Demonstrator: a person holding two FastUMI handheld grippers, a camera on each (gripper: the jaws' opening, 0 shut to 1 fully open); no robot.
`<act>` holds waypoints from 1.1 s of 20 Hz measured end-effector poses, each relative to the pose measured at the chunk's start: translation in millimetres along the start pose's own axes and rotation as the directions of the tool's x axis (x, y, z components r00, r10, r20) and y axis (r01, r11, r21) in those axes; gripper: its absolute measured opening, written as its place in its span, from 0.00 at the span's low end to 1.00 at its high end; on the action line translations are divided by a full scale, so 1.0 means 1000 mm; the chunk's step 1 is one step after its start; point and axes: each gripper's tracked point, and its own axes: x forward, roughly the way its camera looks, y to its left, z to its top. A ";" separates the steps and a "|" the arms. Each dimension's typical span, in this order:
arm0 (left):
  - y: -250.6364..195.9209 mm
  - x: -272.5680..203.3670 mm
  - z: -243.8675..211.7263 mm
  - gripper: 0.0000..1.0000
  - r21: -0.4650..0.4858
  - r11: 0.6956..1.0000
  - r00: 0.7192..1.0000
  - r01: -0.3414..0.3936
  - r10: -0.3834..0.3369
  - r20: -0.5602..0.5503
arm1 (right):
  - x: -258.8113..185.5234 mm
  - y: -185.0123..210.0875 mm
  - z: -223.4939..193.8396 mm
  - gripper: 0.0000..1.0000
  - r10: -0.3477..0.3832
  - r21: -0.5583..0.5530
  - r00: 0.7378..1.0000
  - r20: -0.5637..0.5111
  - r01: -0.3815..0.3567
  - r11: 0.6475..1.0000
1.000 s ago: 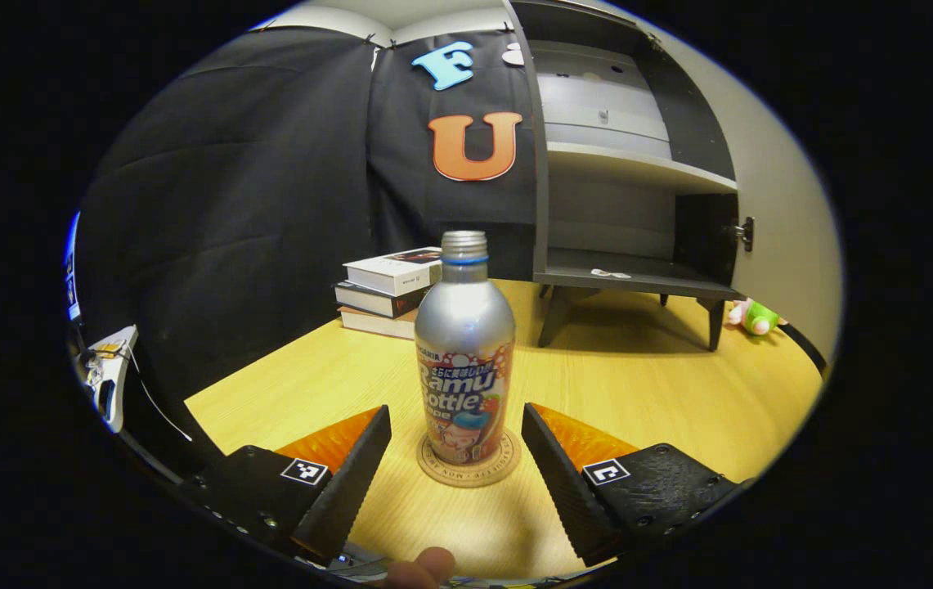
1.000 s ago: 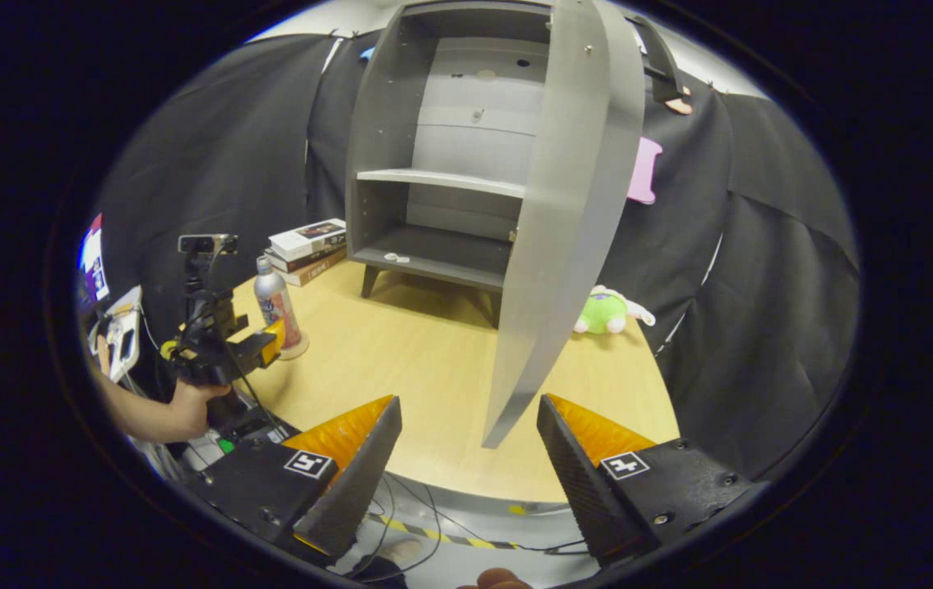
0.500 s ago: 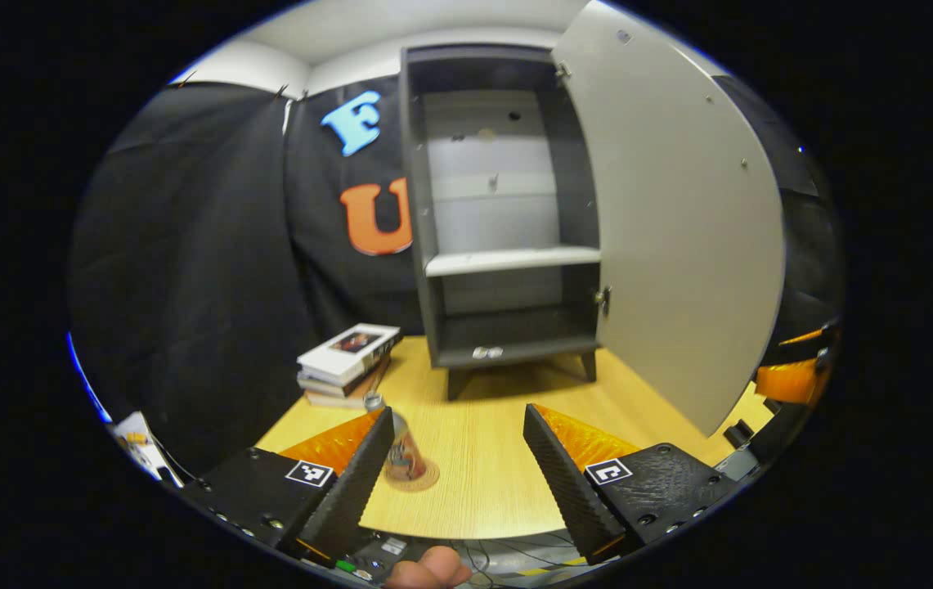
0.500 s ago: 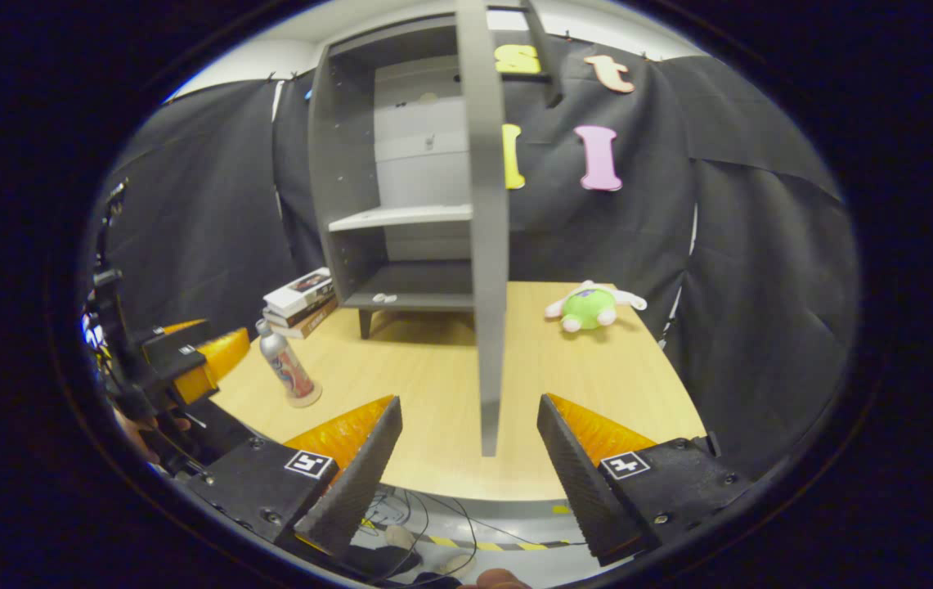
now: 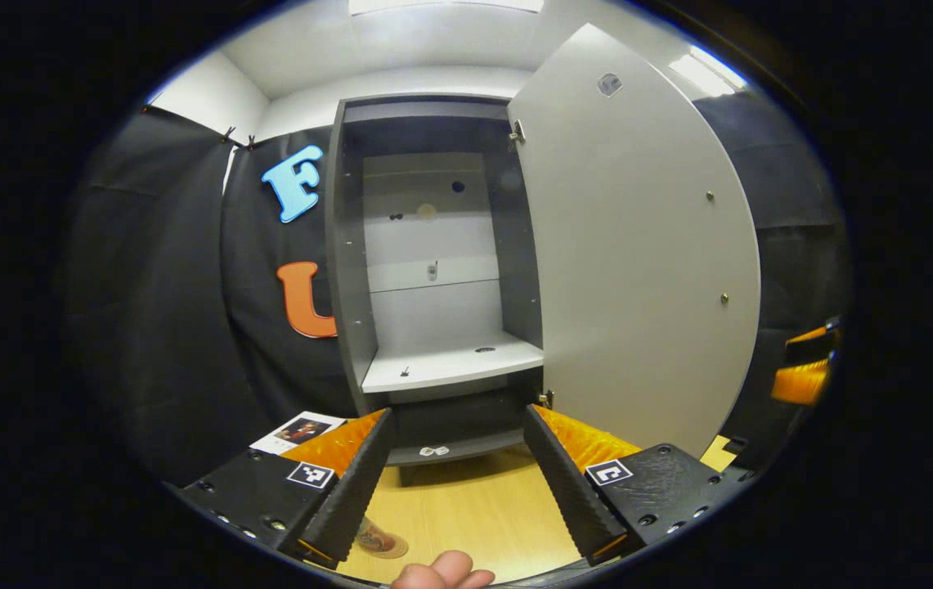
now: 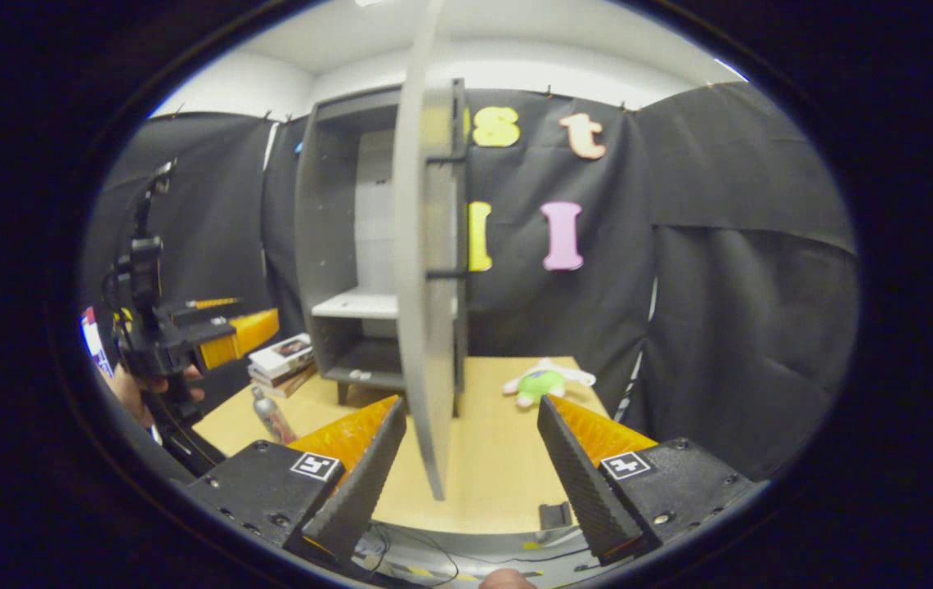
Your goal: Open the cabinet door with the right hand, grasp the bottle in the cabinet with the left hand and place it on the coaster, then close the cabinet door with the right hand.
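The silver bottle [image 6: 274, 419] stands upright on the wooden table's left side. In the left gripper view only its base [image 5: 368, 533] shows on the round coaster [image 5: 388, 546], half hidden behind my left finger. My left gripper [image 5: 457, 413] is open and empty, raised above the bottle and facing the open grey cabinet [image 5: 433, 245]. A hand holds that left gripper [image 6: 217, 343] up at the left of the right gripper view. The cabinet door [image 6: 423, 286] hangs edge-on, its lower end between the spread fingers of my open right gripper [image 6: 470, 402], touching neither.
A stack of books [image 6: 282, 364] lies left of the cabinet, close behind the bottle. A green plush toy [image 6: 540, 383] rests on the table [image 6: 499, 458] to the right of the door. The door's pale inner face [image 5: 638, 270] stands right of the cabinet opening.
My left gripper has lifted and drawn back from the bottle, which stays on the coaster. The right gripper has risen, and the door now reads edge-on between its fingers.
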 end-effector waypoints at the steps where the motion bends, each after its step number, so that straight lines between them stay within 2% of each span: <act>1: 0.000 0.005 -0.002 0.95 -0.011 1.000 1.000 0.005 -0.005 0.004 | -0.002 -0.013 0.010 0.98 -0.022 0.010 1.000 0.020 0.022 1.000; 5: -0.009 0.027 0.006 0.96 -0.008 0.999 0.999 0.032 -0.032 0.023 | 0.031 -0.027 0.033 1.00 0.036 -0.061 0.999 0.013 -0.035 0.998; 7: -0.002 0.029 0.011 0.95 0.004 1.000 1.000 -0.012 0.012 0.022 | 0.050 -0.029 0.044 0.99 0.072 -0.107 0.997 0.012 -0.071 0.992; 10: 0.001 0.035 0.012 0.95 -0.039 0.998 0.999 -0.048 0.048 0.008 | 0.069 0.018 0.043 1.00 0.241 -0.122 0.970 -0.012 -0.240 0.963; 11: 0.007 0.035 0.011 0.95 -0.048 0.997 0.998 -0.066 0.066 0.000 | 0.065 0.023 0.044 0.99 0.236 -0.160 0.972 -0.004 -0.233 0.959; 13: 0.018 0.036 0.009 0.95 -0.052 0.994 0.995 -0.100 0.100 -0.009 | 0.067 0.029 0.050 0.95 0.279 -0.232 0.960 0.016 -0.268 0.935; 17: 0.041 0.037 -0.002 0.96 -0.048 0.988 0.989 -0.149 0.148 -0.030 | 0.077 0.075 0.045 0.95 0.378 -0.248 0.926 -0.014 -0.369 0.896; 18: 0.048 0.037 -0.004 0.96 -0.050 0.985 0.986 -0.164 0.162 -0.033 | 0.082 0.080 0.047 0.95 0.382 -0.267 0.924 -0.015 -0.372 0.889; 19: 0.054 0.037 -0.009 0.96 -0.053 0.982 0.983 -0.180 0.178 -0.039 | 0.084 0.085 0.045 0.88 0.374 -0.285 0.927 -0.022 -0.364 0.886; 20: 0.064 0.035 -0.012 0.96 -0.050 0.976 0.977 -0.211 0.209 -0.042 | 0.086 0.091 0.044 0.92 0.373 -0.296 0.927 -0.019 -0.362 0.884; 22: 0.077 0.032 -0.017 0.96 -0.056 0.969 0.970 -0.241 0.238 -0.054 | 0.090 0.109 0.042 0.89 0.400 -0.292 0.916 -0.015 -0.387 0.875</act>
